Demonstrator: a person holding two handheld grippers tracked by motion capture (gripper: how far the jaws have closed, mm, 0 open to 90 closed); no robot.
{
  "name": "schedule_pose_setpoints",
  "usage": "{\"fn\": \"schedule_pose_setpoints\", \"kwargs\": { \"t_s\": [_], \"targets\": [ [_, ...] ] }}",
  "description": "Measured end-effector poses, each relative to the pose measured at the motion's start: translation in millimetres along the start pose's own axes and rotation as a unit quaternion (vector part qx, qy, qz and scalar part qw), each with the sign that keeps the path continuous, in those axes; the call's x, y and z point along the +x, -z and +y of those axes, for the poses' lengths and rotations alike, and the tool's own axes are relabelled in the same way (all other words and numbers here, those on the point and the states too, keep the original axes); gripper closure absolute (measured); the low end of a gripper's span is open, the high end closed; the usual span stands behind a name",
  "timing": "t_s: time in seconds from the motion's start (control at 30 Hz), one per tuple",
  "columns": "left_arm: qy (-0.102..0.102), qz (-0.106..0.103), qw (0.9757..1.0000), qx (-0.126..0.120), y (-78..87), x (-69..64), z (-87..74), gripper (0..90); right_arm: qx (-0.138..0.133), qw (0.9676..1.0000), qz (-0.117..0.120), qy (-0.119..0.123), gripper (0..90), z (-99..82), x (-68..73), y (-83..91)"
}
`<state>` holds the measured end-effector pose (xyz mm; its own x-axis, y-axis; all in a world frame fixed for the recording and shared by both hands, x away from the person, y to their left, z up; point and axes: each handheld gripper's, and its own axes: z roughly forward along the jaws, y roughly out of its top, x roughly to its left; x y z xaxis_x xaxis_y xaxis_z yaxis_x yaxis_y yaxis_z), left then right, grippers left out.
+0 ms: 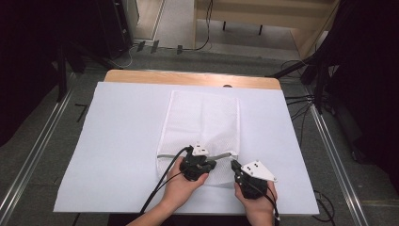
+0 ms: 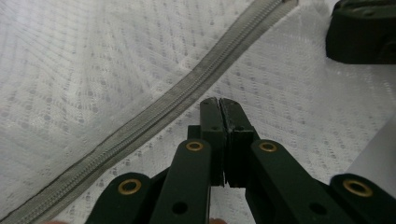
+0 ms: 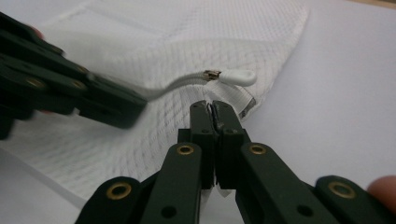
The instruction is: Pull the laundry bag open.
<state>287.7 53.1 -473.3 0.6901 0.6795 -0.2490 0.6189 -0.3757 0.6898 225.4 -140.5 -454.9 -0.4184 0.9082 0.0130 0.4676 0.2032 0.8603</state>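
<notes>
Mesh laundry bag [image 1: 202, 123] bunches if the closed, empty-looking left gripper [image 2: 219, 106] slips while the right gripper [image 3: 214, 109], also closed, tugs near the zipper pull [image 3: 238, 77] just beyond it.

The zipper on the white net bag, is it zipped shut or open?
Zipped shut. The zipper runs as one closed grey line across the mesh bag, and its white pull tab sits at the bag's edge.

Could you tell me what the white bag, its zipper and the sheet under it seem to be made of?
Bag: white woven mesh, probably synthetic; an open grid of small holes shows in the left gripper view. Zipper: grey fabric tape with fine coil teeth, likely nylon, matte. Sheet: smooth, flat and matte white; paper or thin plastic, I cannot tell which.
</notes>
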Motion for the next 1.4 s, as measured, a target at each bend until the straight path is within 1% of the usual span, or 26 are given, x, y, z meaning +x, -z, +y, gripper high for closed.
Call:
{"fn": "schedule_pose_setpoints", "kwargs": {
  "t_s": [0.07,0.1,0.13,0.2,0.23,0.27,0.3,0.33,0.37,0.5,0.53,0.63,0.7,0.73,0.8,0.83,0.9,0.93,0.97,1.03,1.07,1.13,1.23,1.3,1.33,1.4],
  "targets": [
    [0.005,-0.007,1.0000,-0.005,1.4,-0.5,0.6,87.7,-0.006,1.0000,0.002,0.005,89.8,0.8,1.7,0.5],
    [0.014,-0.020,0.9995,-0.020,7.4,0.3,2.7,86.0,-0.010,0.9999,0.005,0.009,89.8,2.1,4.9,0.8],
    [0.014,-0.020,0.9995,-0.020,7.4,0.3,2.7,84.8,-0.010,0.9999,0.005,0.009,89.8,2.1,4.9,0.8],
    [0.022,-0.025,0.9985,-0.043,15.4,0.1,6.2,82.9,-0.011,0.9998,0.008,0.014,89.8,2.5,7.9,0.0],
    [0.024,-0.028,0.9973,-0.064,22.4,-0.1,10.7,81.5,-0.010,0.9998,0.009,0.014,89.8,2.4,8.2,-0.5],
    [0.024,-0.028,0.9973,-0.064,22.4,-0.1,10.7,80.7,-0.010,0.9998,0.009,0.014,89.8,2.4,8.2,-0.5],
    [0.027,-0.027,0.9962,-0.079,26.6,-0.7,15.7,79.9,-0.009,0.9998,0.008,0.017,89.8,2.3,8.3,-1.2],
    [0.027,-0.027,0.9962,-0.079,26.6,-0.7,15.7,78.4,-0.009,0.9998,0.008,0.017,89.8,2.3,8.3,-1.2],
    [0.027,-0.030,0.9958,-0.083,26.6,-2.2,21.1,76.4,-0.007,0.9998,0.008,0.016,89.8,2.3,9.3,-1.3],
    [0.029,-0.032,0.9959,-0.080,22.7,-8.6,28.5,70.1,-0.006,0.9997,0.009,0.021,89.8,1.8,10.1,-2.2],
    [0.034,-0.033,0.9956,-0.081,19.8,-13.1,33.4,64.6,-0.003,0.9997,0.010,0.021,89.8,1.4,10.4,-2.6],
    [0.047,-0.036,0.9950,-0.081,16.9,-16.6,38.8,62.3,0.000,0.9997,0.010,0.021,89.8,0.8,10.5,-3.2],
    [0.056,-0.035,0.9955,-0.068,10.8,-21.3,46.3,57.4,0.002,0.9997,0.010,0.024,89.8,0.1,10.4,-4.1],
    [0.055,-0.034,0.9962,-0.059,8.1,-22.7,48.6,55.2,0.003,0.9996,0.011,0.024,89.8,-0.2,10.9,-4.5],
    [0.057,-0.031,0.9964,-0.055,5.6,-24.6,50.6,50.0,0.004,0.9996,0.011,0.026,89.9,-0.2,11.2,-4.6],
    [0.061,-0.030,0.9961,-0.056,3.5,-25.9,52.2,50.0,0.006,0.9996,0.010,0.027,89.9,-0.3,12.0,-4.9],
    [0.073,-0.016,0.9960,-0.048,-1.0,-27.5,56.5,45.4,0.006,0.9993,0.012,0.034,89.8,-0.6,14.4,-6.0],
    [0.073,-0.016,0.9960,-0.048,-1.0,-27.5,56.5,43.6,0.006,0.9993,0.012,0.034,89.8,-0.6,14.4,-6.0],
    [0.072,-0.005,0.9965,-0.042,-3.1,-28.1,57.1,43.2,0.007,0.9992,0.010,0.038,89.8,-0.6,15.7,-5.7],
    [0.070,0.000,0.9969,-0.037,-3.7,-28.0,56.7,44.6,0.007,0.9992,0.011,0.039,89.8,-0.6,16.0,-5.5],
    [0.065,0.007,0.9973,-0.033,-3.7,-27.6,56.1,53.7,0.006,0.9991,0.009,0.041,89.9,-0.9,16.1,-5.3],
    [0.066,0.003,0.9973,-0.032,-0.9,-24.4,55.3,57.6,0.007,0.9991,0.009,0.041,89.9,-1.1,16.1,-5.3],
    [0.073,-0.015,0.9964,-0.041,8.7,-17.9,54.6,63.6,0.008,0.9991,0.008,0.041,89.9,-1.3,15.9,-5.4],
    [0.072,-0.017,0.9964,-0.041,10.4,-16.1,54.0,66.1,0.007,0.9991,0.008,0.042,89.9,-1.1,15.5,-5.4],
    [0.075,-0.018,0.9961,-0.043,12.1,-14.3,52.8,68.2,0.007,0.9991,0.007,0.041,89.9,-1.1,15.3,-5.4],
    [0.094,-0.033,0.9940,-0.046,14.4,-8.4,48.8,70.4,0.007,0.9991,0.007,0.041,89.9,-1.1,14.9,-5.3]
  ]
}}
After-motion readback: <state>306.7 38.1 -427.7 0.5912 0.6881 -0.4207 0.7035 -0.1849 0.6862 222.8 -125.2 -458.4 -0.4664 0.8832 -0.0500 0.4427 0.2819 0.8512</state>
